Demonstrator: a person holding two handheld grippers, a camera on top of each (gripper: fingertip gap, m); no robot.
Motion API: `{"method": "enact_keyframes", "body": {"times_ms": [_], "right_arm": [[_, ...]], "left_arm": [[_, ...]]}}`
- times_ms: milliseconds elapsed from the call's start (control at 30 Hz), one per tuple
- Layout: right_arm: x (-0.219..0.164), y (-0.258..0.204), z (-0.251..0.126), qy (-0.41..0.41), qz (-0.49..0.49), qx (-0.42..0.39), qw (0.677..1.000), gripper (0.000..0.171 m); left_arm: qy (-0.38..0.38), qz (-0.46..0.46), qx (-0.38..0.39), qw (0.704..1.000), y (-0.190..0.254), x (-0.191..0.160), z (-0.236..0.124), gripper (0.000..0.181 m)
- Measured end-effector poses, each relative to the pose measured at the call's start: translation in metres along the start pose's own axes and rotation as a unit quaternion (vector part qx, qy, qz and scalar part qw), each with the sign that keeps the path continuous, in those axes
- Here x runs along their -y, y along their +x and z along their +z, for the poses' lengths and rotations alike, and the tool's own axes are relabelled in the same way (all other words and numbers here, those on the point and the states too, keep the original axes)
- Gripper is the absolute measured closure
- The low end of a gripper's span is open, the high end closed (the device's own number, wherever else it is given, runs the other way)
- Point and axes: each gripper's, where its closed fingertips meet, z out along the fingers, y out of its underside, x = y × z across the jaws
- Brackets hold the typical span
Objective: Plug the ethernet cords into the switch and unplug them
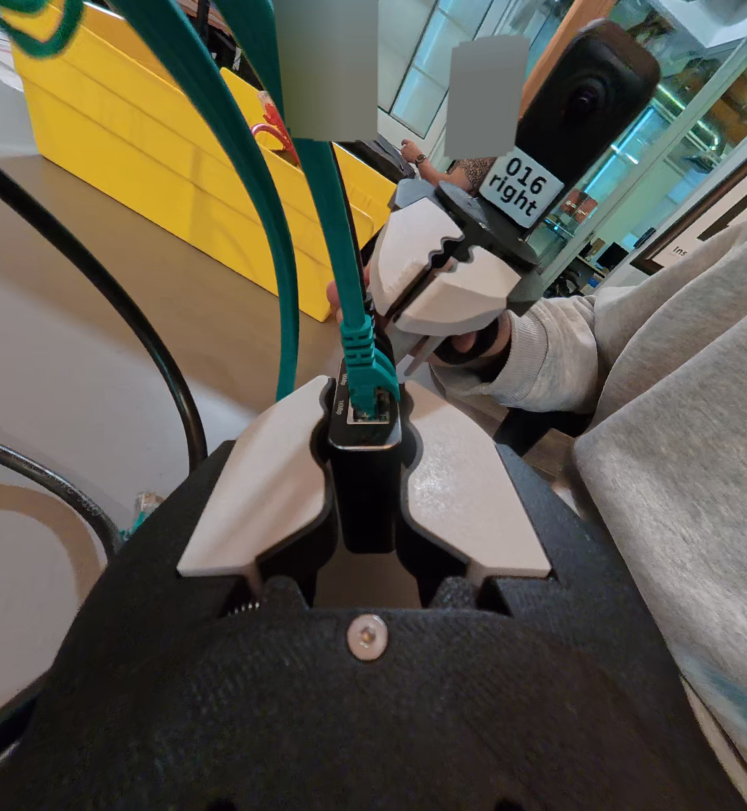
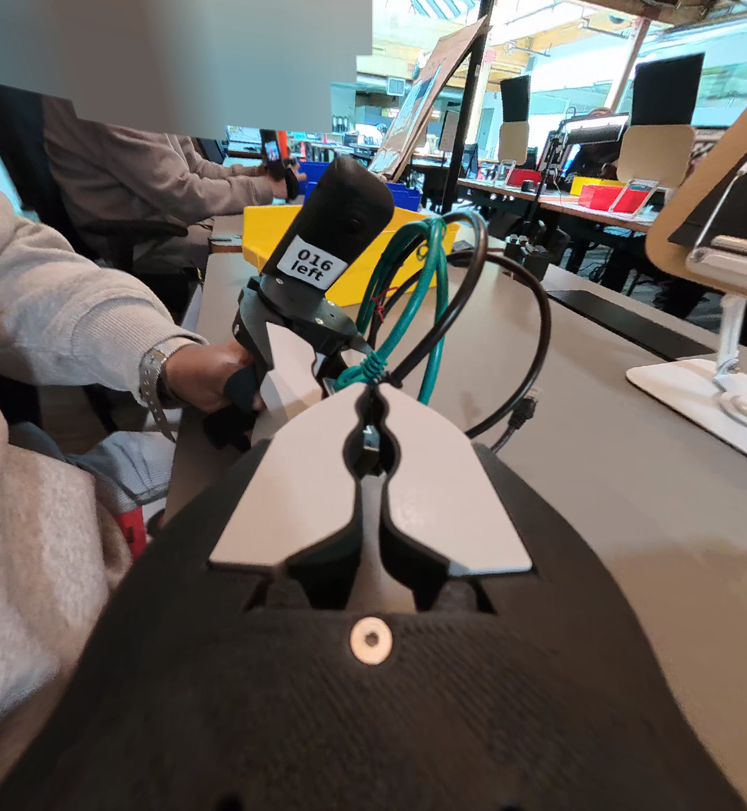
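Small black box-shaped switch (image 1: 365, 465) sits clamped in L gripper (image 1: 365, 408), port face up and away, long axis along the fingers. Green flat ethernet cords (image 1: 354, 346) plugged in there. R gripper (image 2: 373, 390), nearer, just right, pinches black round cord (image 2: 512, 307).

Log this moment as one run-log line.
left gripper: shut on switch | green cords: two plugged in | right gripper: shut on black cord | state: mid-task
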Motion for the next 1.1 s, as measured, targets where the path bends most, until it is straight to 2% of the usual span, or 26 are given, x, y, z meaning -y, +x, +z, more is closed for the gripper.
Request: {"method": "enact_keyframes", "body": {"times_ms": [233, 367, 633, 767, 867, 900, 1000, 1067, 1100], "right_arm": [[-0.003, 0.008, 0.002, 0.014, 0.166, 0.029, 0.986, 0.141], [-0.005, 0.007, 0.001, 0.004, 0.229, 0.053, 0.972, 0.144], [-0.013, 0.000, 0.008, -0.014, 0.219, 0.063, 0.974, 0.133], [-0.006, 0.004, 0.002, 0.016, 0.209, 0.065, 0.976, 0.151], [-0.005, -0.004, 0.001, 0.014, 0.213, 0.092, 0.973, 0.170], [-0.005, -0.007, 0.002, 0.010, 0.213, 0.099, 0.972, 0.171], [-0.007, -0.007, 0.004, 0.002, 0.193, 0.088, 0.977, 0.169], [-0.009, -0.005, 0.005, -0.006, 0.196, 0.083, 0.977, 0.152], [-0.009, -0.004, 0.005, -0.003, 0.200, 0.079, 0.977, 0.149]], "left_arm": [[0.004, 0.007, -0.015, 1.000, 0.004, 0.001, -0.001, 0.155], [0.001, 0.027, -0.015, 1.000, 0.006, 0.001, -0.001, 0.155], [0.010, 0.027, -0.013, 1.000, 0.003, 0.004, -0.004, 0.155], [0.012, 0.026, -0.012, 1.000, 0.001, 0.005, -0.005, 0.154], [0.012, 0.027, -0.013, 0.999, 0.001, 0.005, -0.005, 0.154], [0.011, 0.029, -0.014, 0.999, 0.001, 0.005, -0.005, 0.154], [0.007, 0.039, -0.018, 0.999, 0.002, 0.005, -0.004, 0.154], [0.009, 0.044, -0.017, 0.999, 0.002, 0.006, -0.004, 0.154], [0.011, 0.048, -0.015, 0.999, 0.002, 0.007, -0.005, 0.154]]}}
